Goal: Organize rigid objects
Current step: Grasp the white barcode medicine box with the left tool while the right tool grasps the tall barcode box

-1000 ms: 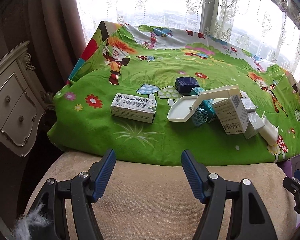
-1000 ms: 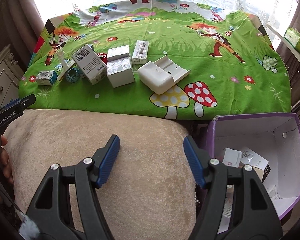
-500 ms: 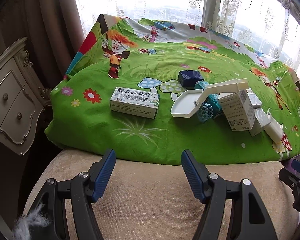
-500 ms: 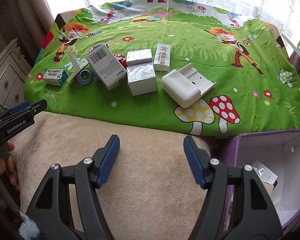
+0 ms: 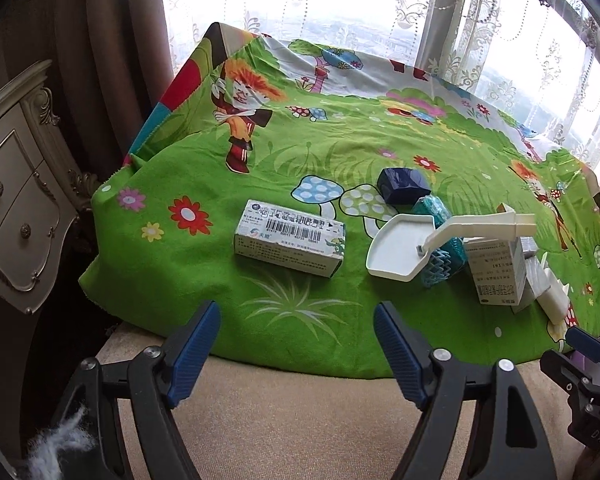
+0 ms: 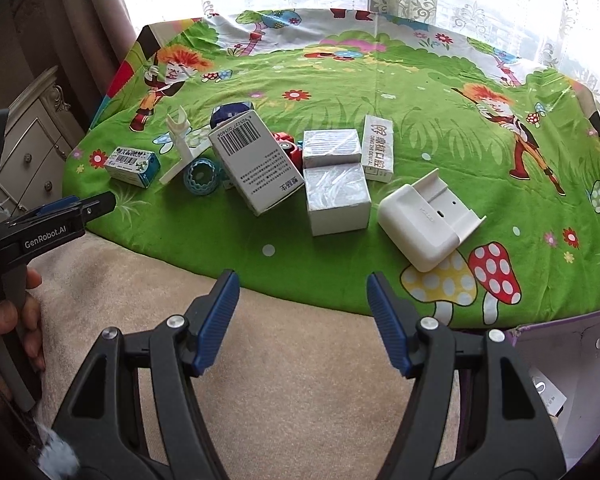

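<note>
The barcoded medicine box lies flat on the green cartoon cloth, alone and well to the left of the white tray-shaped stand. It looks like the left gripper's target: the jaws are opening with nothing between them, above the cloth's near edge, short of the box. To do this well, come down over the box's narrow width, pads parallel to its long sides, and close firmly. The right gripper hangs released and empty, near the purple carton right of the stand.
</note>
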`<state>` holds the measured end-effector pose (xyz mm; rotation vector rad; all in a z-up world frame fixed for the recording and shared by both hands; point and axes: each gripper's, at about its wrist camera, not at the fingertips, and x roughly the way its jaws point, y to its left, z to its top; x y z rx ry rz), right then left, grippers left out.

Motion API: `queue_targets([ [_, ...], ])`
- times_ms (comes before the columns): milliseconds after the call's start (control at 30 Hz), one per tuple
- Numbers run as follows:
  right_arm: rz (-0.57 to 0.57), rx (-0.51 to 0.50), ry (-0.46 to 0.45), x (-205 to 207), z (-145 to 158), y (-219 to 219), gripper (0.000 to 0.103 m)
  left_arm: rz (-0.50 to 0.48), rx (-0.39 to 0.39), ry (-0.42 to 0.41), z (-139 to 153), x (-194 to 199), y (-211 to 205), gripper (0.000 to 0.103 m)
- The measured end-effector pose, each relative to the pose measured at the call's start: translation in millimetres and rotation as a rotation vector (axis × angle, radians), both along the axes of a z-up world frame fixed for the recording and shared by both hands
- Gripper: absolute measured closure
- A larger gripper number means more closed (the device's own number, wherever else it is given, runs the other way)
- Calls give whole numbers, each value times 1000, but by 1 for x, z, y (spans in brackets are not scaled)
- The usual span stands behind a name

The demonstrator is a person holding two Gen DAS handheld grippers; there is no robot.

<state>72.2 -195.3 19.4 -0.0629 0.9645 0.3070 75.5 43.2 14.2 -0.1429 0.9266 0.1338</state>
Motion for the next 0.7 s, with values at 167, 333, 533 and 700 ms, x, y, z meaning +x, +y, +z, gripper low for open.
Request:
queue_targets([
  [167, 13, -11, -16, 14, 1, 10, 33, -26, 18, -8, 2, 18, 0, 13],
  [333, 47, -35, -43, 26, 2, 23, 32, -29, 16, 23, -4, 36, 6, 13],
  [533, 76, -81, -94, 39, 5, 38, 22, -25, 56, 53, -11, 54, 10, 8],
  [700, 88, -106, -98, 47, 3, 46, 21, -29, 76, 86, -20, 67, 11, 8],
])
